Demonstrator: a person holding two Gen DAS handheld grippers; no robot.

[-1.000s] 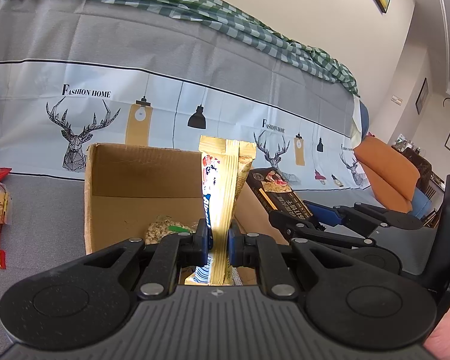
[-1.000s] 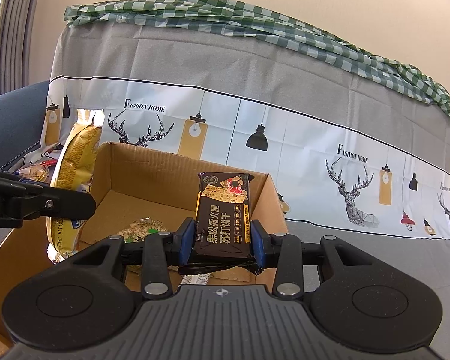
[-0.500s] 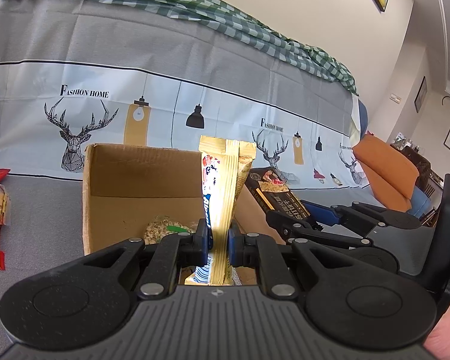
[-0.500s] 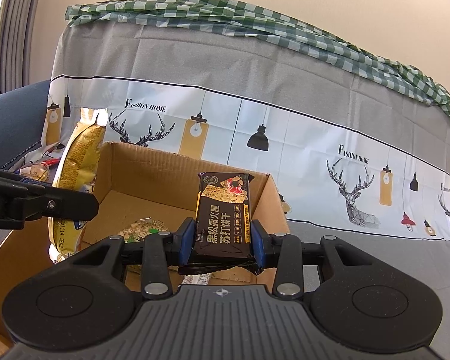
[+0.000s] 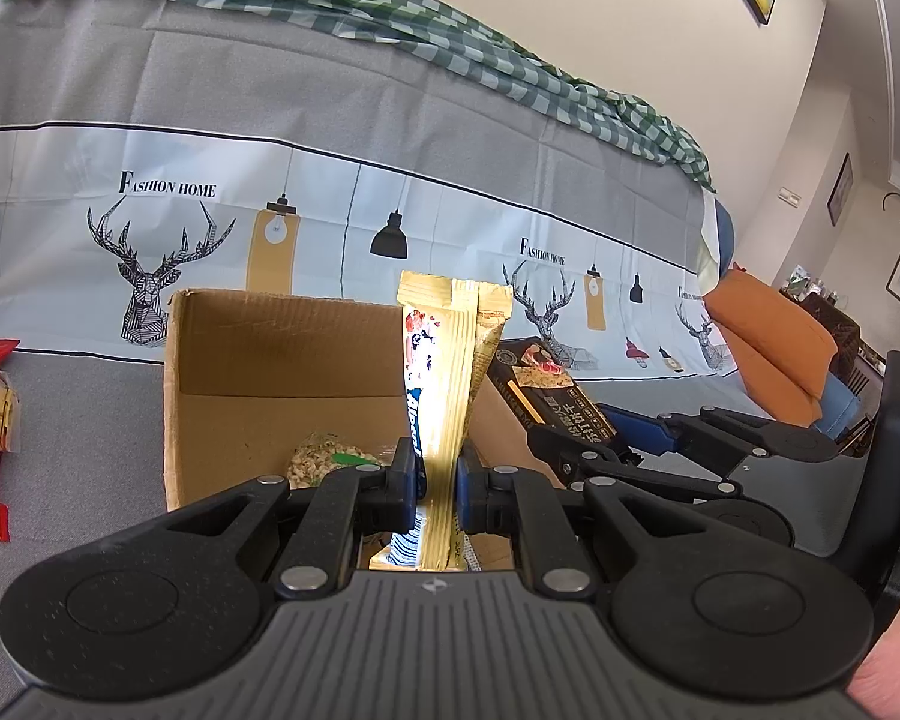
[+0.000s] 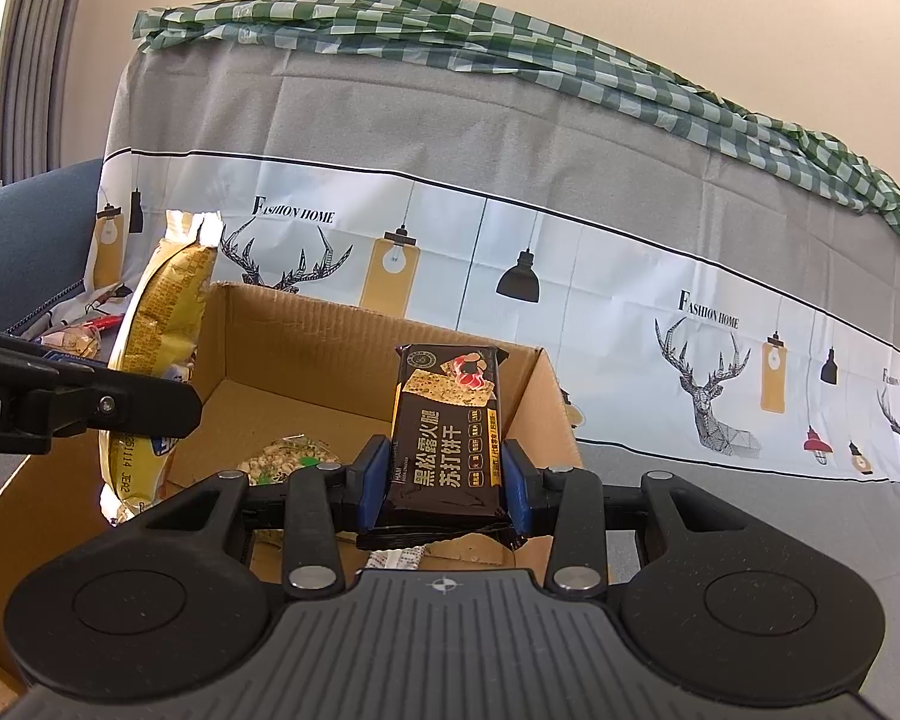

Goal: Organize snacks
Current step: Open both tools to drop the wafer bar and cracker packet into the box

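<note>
Upright between each clamped tool's fingers: gold packet left tool, black cracker pack right tool.

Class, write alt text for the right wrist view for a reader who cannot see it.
The right gripper clamps a black cracker packet upright above an open cardboard box. At left, the left gripper holds a gold snack bag; a nut packet lies inside the box.

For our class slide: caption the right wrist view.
Right tongs grip a black cracker pack over the cardboard box.

Gold packet, black cracker pack, green-checked cloth.
</note>
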